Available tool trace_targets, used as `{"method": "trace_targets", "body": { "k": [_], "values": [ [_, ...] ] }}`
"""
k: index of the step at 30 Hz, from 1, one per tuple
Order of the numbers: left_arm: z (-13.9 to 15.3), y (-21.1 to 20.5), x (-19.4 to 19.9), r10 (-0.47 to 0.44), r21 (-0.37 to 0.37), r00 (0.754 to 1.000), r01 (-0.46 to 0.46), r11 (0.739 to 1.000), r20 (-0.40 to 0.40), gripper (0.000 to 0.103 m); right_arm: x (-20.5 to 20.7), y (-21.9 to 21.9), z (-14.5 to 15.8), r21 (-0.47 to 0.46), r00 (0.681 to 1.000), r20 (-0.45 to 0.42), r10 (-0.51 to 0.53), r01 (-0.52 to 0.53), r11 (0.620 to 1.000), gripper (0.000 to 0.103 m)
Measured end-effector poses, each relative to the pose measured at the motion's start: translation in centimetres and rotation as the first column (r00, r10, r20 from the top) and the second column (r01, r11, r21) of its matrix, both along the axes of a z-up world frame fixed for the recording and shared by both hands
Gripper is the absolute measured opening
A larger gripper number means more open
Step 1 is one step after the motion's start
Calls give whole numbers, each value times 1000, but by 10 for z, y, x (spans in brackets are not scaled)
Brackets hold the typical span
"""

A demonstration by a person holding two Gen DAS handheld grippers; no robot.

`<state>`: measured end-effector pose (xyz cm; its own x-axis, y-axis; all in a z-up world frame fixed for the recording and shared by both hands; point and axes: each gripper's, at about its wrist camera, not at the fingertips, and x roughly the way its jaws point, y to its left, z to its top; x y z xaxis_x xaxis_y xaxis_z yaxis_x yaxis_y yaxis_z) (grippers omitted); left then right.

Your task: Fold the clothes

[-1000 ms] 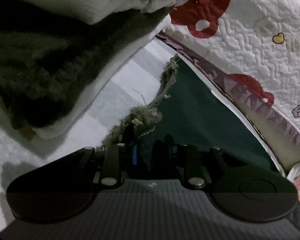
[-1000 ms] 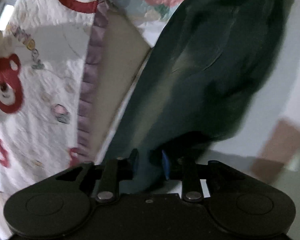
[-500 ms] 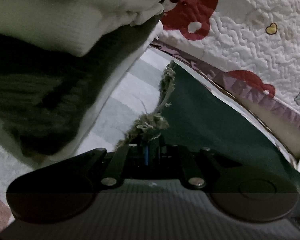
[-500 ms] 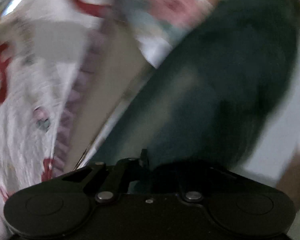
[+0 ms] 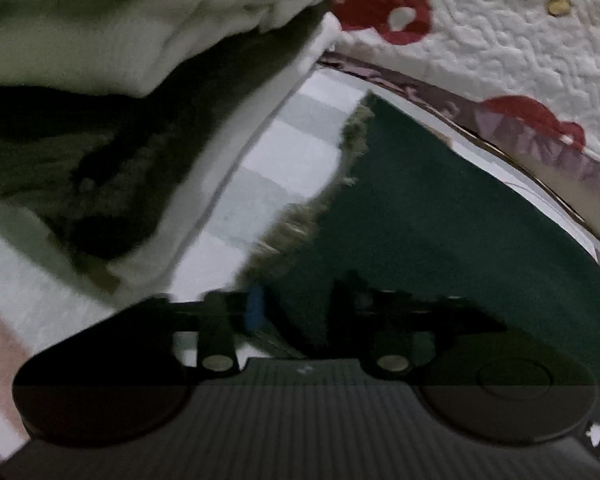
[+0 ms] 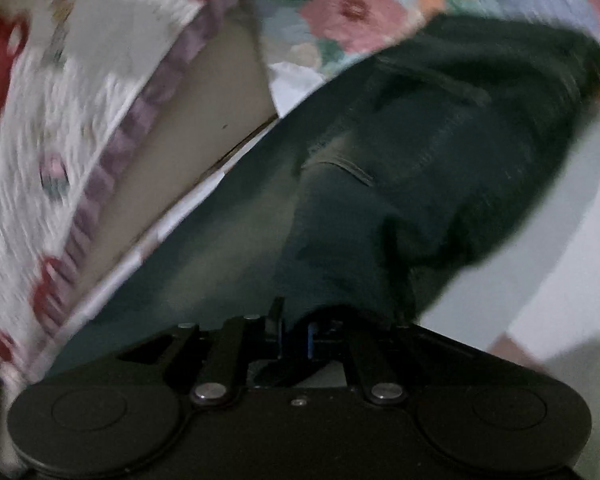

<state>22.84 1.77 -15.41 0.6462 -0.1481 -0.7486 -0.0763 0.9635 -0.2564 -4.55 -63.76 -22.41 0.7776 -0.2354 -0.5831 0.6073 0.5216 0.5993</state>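
Observation:
Dark green jeans (image 5: 440, 216) lie flat on a pale striped sheet, their frayed hem (image 5: 296, 220) running toward my left gripper (image 5: 300, 308). The left gripper's jaws stand apart around the hem's near end, with cloth lying between them. In the right wrist view the jeans (image 6: 400, 184) are bunched, with a pocket seam showing. My right gripper (image 6: 294, 332) is shut on a fold of the jeans and holds it up close to the camera.
A stack of folded clothes (image 5: 112, 92), white over dark fleece, lies at the left. A white quilt with red bears (image 5: 500, 40) runs along the far side. A floral cloth (image 6: 352, 8) lies beyond the jeans in the right wrist view.
My left gripper was shut on the frayed hem half a second ago and its jaws have now spread apart. My right gripper has swung with the jeans still pinched; the view shifted.

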Motion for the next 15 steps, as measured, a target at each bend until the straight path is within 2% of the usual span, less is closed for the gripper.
{"method": "trace_targets", "body": {
  "k": [2, 4, 7, 11, 15],
  "values": [
    [16, -24, -17, -9, 23, 999, 7, 1000, 52, 62, 2, -6, -2, 31, 1000, 15, 20, -21, 999, 20],
    [29, -56, -31, -47, 34, 993, 44, 998, 109, 64, 7, -9, -2, 32, 999, 5, 53, -53, 998, 20],
    [33, -112, -38, -187, 5, 977, 187, 982, 107, 66, 15, -7, 0, 29, 998, -21, 66, -65, 997, 23],
    [32, -186, -45, -358, -22, 929, 361, 932, 93, 66, 9, -8, 4, 58, 994, -9, 106, -105, 993, 32],
    [31, -257, -53, -505, -45, 859, 509, 859, 86, 66, 10, -23, 13, 31, 981, -30, 194, -193, 981, 31]
  ]
}}
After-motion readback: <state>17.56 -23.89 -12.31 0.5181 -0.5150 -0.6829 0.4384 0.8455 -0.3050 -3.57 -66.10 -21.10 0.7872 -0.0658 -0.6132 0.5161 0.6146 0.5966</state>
